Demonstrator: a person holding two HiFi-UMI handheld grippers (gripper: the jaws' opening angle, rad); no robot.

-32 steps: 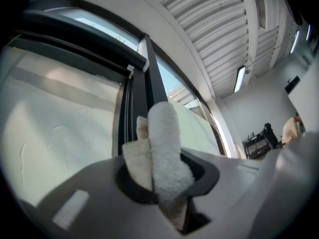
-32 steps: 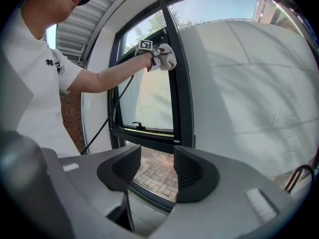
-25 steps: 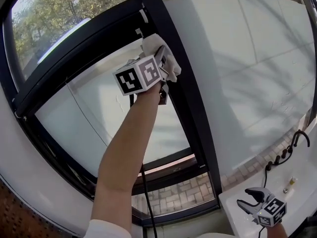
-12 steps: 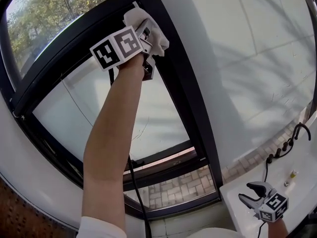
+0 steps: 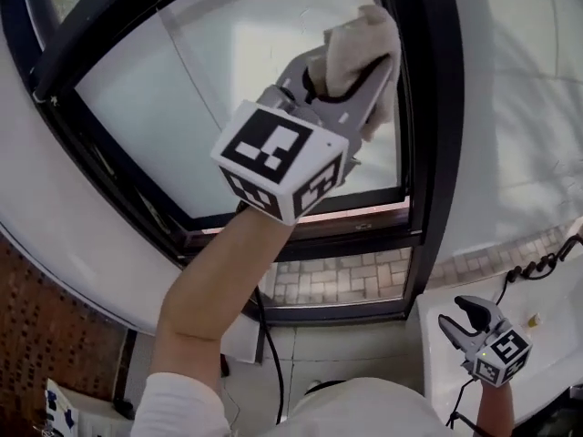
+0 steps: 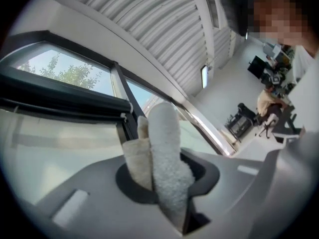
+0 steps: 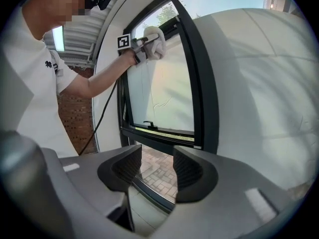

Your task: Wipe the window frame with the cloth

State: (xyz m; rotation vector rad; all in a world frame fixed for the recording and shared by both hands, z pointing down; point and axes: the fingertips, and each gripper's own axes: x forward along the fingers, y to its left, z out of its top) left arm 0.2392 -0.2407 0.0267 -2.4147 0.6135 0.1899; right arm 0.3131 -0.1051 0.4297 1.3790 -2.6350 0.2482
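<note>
My left gripper (image 5: 353, 69) is raised in front of the window, shut on a folded off-white cloth (image 5: 363, 44). The cloth stands close to the black upright bar of the window frame (image 5: 430, 126); I cannot tell if it touches. In the left gripper view the cloth (image 6: 163, 153) sticks up between the jaws, with the dark frame (image 6: 65, 101) behind it. My right gripper (image 5: 463, 322) hangs low at the right, open and empty. Its own view shows the frame (image 7: 198, 88) and the far-off cloth (image 7: 155, 42) past open jaws (image 7: 152, 169).
A black cable (image 5: 266, 335) hangs from the left gripper. Brick paving (image 5: 342, 276) shows through the lower pane. A white ledge (image 5: 556, 335) with cables (image 5: 539, 266) lies at the right, a brick wall (image 5: 55, 326) at the left. A window handle (image 7: 147, 125) sits on the lower sash.
The left gripper with the cloth has come much closer to my head and now fills the middle of the view, which has tilted down. The right gripper stays low at the right.
</note>
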